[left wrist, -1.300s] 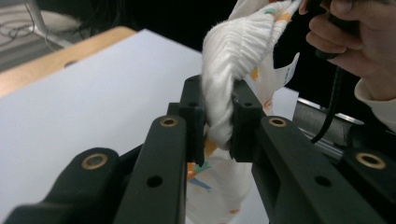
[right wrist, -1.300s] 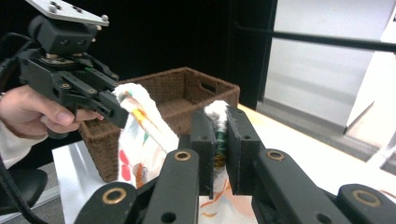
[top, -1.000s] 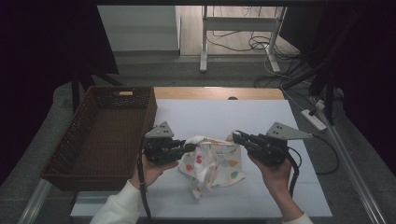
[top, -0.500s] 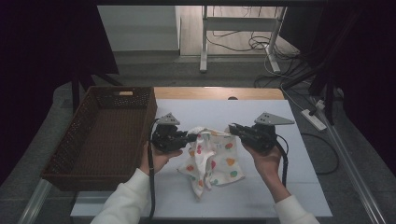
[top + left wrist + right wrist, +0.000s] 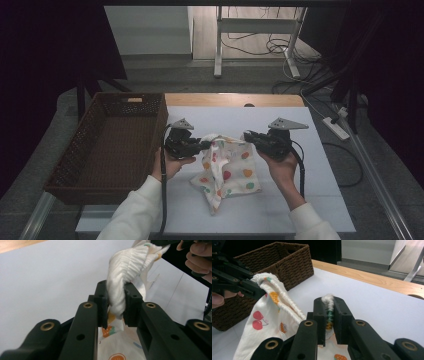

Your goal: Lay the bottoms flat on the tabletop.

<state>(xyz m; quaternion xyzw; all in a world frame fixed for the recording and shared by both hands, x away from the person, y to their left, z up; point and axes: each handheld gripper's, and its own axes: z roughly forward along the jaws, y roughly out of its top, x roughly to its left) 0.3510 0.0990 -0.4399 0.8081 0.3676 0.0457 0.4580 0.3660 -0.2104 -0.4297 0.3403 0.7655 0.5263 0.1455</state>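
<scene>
1. A small white cloth (image 5: 226, 170) printed with coloured fruit is held up over the middle of the white table (image 5: 320, 210), its gathered top edge stretched between the two grippers and its lower part hanging down to a point near the front edge.

2. The left end of that ruffled edge is clamped by the left gripper (image 5: 202, 146); in the left gripper view the jaws are seen closed narrow on a thick bunch of white fabric (image 5: 117, 293), with printed cloth drooping beneath them.

3. The right end is pinched by the right gripper (image 5: 248, 136); in the right gripper view a thin fold of the edge (image 5: 328, 312), with green and orange print, is squeezed tight between the jaws.

4. From the right gripper view, the elastic edge is seen running leftward to the other gripper (image 5: 259, 293), with cherries printed on the cloth below it.

5. Each gripper is held by a hand, left hand (image 5: 167, 165) and right hand (image 5: 281, 167), with white sleeves (image 5: 132, 215) coming in from the near side.

6. A brown wicker basket (image 5: 80, 150) is seen standing at the left, just beside the left gripper, along the table's left edge.

7. At the far edge of the table a strip of bare wood (image 5: 235, 99) is seen beyond the white surface.
</scene>
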